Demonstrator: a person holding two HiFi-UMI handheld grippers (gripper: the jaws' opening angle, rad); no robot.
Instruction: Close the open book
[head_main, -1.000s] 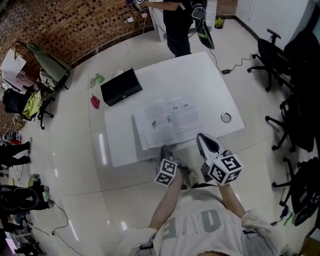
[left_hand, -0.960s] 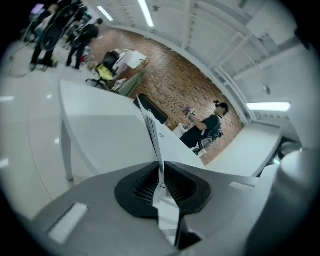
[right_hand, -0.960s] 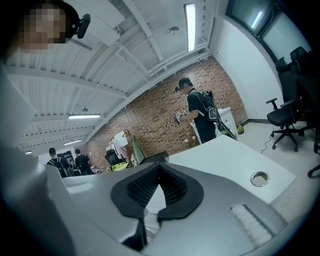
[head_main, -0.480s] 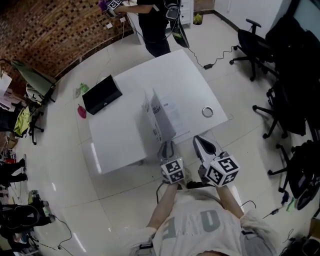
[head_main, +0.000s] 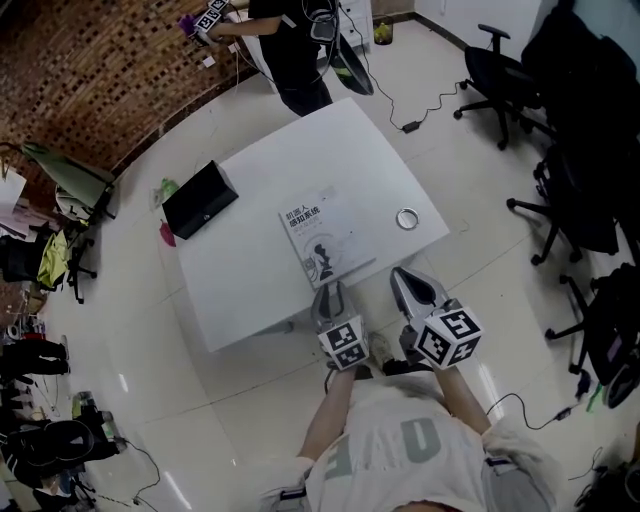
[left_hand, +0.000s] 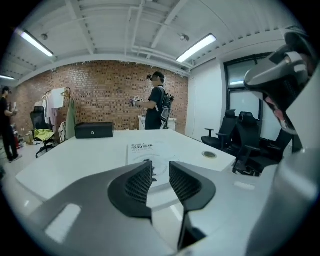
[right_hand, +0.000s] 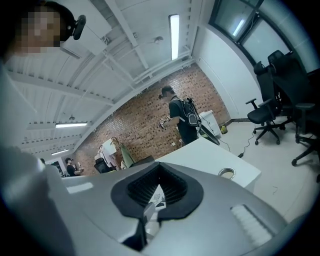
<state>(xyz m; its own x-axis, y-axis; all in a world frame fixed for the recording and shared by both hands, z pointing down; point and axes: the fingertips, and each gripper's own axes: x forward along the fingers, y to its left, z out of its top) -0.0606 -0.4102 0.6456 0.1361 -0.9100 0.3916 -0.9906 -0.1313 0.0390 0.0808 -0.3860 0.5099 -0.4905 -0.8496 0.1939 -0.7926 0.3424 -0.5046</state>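
The book lies closed, cover up, on the white table close to its near edge. It also shows flat ahead in the left gripper view, book. My left gripper hovers just off the table edge in front of the book; its jaws are opening with nothing between them, left gripper. My right gripper hangs beside it to the right, off the table, right gripper shut and empty, its tips meeting.
A black case sits at the table's far left corner and a metal ring near its right edge. A person in black stands beyond the table. Office chairs stand at the right, and clutter lines the left wall.
The book lay open a second ago, then its left half stood upright, and now it is shut. The left gripper has let go and drawn back to the near edge.
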